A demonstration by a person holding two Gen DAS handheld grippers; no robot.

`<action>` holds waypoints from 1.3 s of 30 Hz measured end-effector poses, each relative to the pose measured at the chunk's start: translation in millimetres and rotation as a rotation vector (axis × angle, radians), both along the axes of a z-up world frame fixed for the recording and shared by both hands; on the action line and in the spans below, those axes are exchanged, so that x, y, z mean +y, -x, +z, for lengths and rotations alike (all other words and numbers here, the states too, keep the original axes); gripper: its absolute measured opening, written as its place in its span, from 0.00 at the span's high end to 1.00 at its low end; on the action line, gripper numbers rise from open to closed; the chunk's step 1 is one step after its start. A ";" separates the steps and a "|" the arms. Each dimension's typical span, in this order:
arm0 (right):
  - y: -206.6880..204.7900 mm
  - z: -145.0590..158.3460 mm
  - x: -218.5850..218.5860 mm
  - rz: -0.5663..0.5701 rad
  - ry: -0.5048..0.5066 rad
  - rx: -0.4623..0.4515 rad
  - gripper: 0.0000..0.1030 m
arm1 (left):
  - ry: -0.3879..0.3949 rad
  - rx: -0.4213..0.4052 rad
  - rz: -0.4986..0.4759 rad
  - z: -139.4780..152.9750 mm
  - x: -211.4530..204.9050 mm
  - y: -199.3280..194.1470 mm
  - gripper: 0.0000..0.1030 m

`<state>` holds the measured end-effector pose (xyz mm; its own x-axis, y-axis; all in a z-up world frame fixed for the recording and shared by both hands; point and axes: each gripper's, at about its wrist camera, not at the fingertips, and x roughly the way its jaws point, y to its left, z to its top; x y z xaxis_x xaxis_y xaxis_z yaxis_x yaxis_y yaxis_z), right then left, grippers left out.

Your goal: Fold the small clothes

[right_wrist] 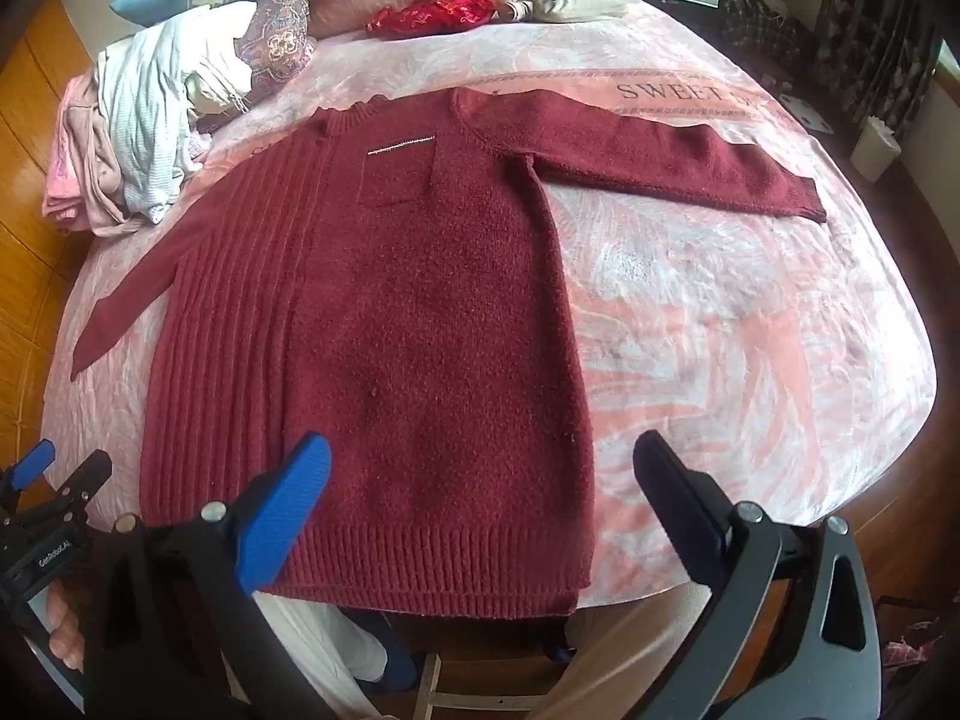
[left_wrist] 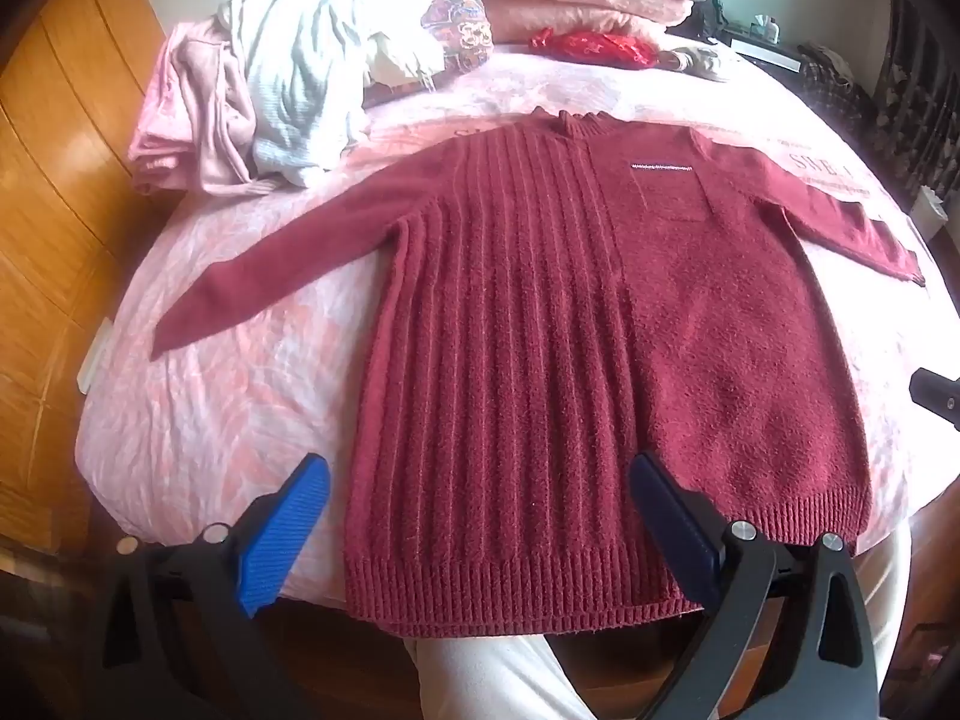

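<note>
A dark red sweater lies flat, sleeves spread, hem at the near edge of the pink bed; both the left tool and right tool hover above the hem, jaws wide apart, gripping nothing
</note>
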<state>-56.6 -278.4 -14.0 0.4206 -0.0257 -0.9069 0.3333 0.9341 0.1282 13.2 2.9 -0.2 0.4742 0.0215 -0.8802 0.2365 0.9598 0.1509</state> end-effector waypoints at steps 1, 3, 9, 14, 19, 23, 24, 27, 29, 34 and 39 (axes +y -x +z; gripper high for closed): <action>-0.2 0.7 0.4 0.000 0.007 0.000 0.03 | 0.001 -0.001 0.001 0.3 0.3 -0.2 0.03; -0.5 1.4 1.6 0.005 0.011 0.001 0.03 | 0.004 -0.002 0.003 1.1 2.7 0.2 0.03; -0.5 0.4 6.0 0.022 0.019 0.004 0.03 | 0.006 -0.001 0.005 2.7 4.6 -0.9 0.03; 0.4 -2.3 5.1 0.021 0.017 0.009 0.03 | 0.007 -0.004 0.005 3.7 2.1 -1.1 0.03; 1.1 -1.6 5.6 0.024 0.024 0.008 0.03 | 0.010 -0.004 -0.001 4.0 -2.7 -1.3 0.03; 1.6 -2.0 4.8 0.021 0.025 0.009 0.03 | 0.013 -0.006 -0.003 4.7 -5.0 -1.7 0.03; 1.8 -2.6 4.6 0.021 0.024 0.011 0.03 | 0.013 -0.005 -0.002 4.6 -5.5 -1.9 0.03; 1.6 -4.0 4.8 0.023 0.023 0.016 0.03 | 0.014 -0.006 -0.002 4.6 -5.6 -1.8 0.03; 0.7 -5.0 5.5 0.024 0.023 0.018 0.03 | 0.014 -0.005 -0.002 4.5 -6.7 -2.1 0.03; -0.2 -7.3 5.4 0.026 0.024 0.023 0.03 | 0.015 -0.003 -0.003 4.0 -7.4 -2.5 0.03; -1.2 -8.6 3.6 0.021 0.024 0.026 0.03 | 0.012 -0.001 -0.005 3.3 -10.7 -4.4 0.03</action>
<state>-55.4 -274.8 -22.5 0.3978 -0.0384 -0.9167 0.3161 0.9437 0.0976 17.6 -7.8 3.2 0.4748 0.0084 -0.8800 0.2412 0.9604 0.1394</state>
